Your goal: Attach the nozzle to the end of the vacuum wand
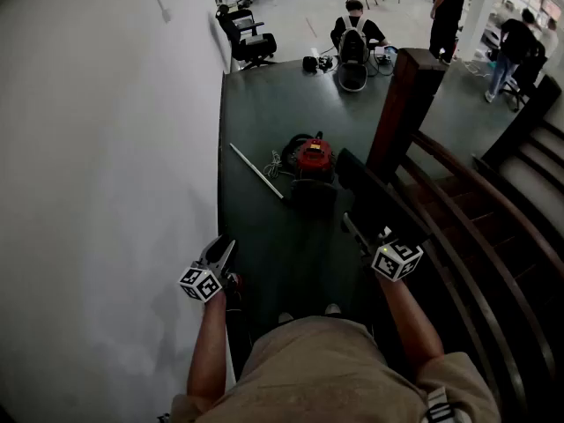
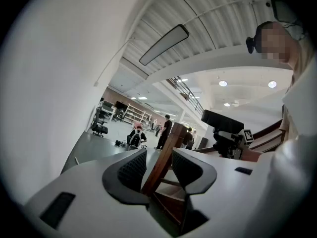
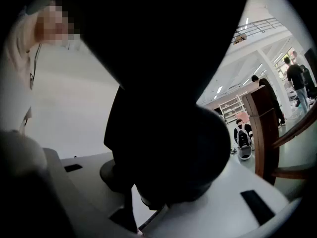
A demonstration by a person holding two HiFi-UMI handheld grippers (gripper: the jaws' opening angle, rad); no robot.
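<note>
A red vacuum cleaner (image 1: 313,155) sits on the dark green floor ahead of me. A thin pale wand (image 1: 256,170) lies on the floor to its left. My right gripper (image 1: 359,233) is shut on a big black nozzle (image 1: 357,183), which sticks out forward over the floor. In the right gripper view the nozzle (image 3: 163,108) fills the space between the jaws of the right gripper (image 3: 163,180) and hides most of the scene. My left gripper (image 1: 220,256) hangs beside the wall. It stands open (image 2: 159,165) with nothing between its pads (image 2: 131,170).
A white wall (image 1: 106,148) runs along the left. A dark wooden newel post (image 1: 405,104) and curved stair rails (image 1: 476,236) stand on the right. A person sits on the floor (image 1: 352,38) at the far end, near an office chair (image 1: 247,38). Other people stand further back.
</note>
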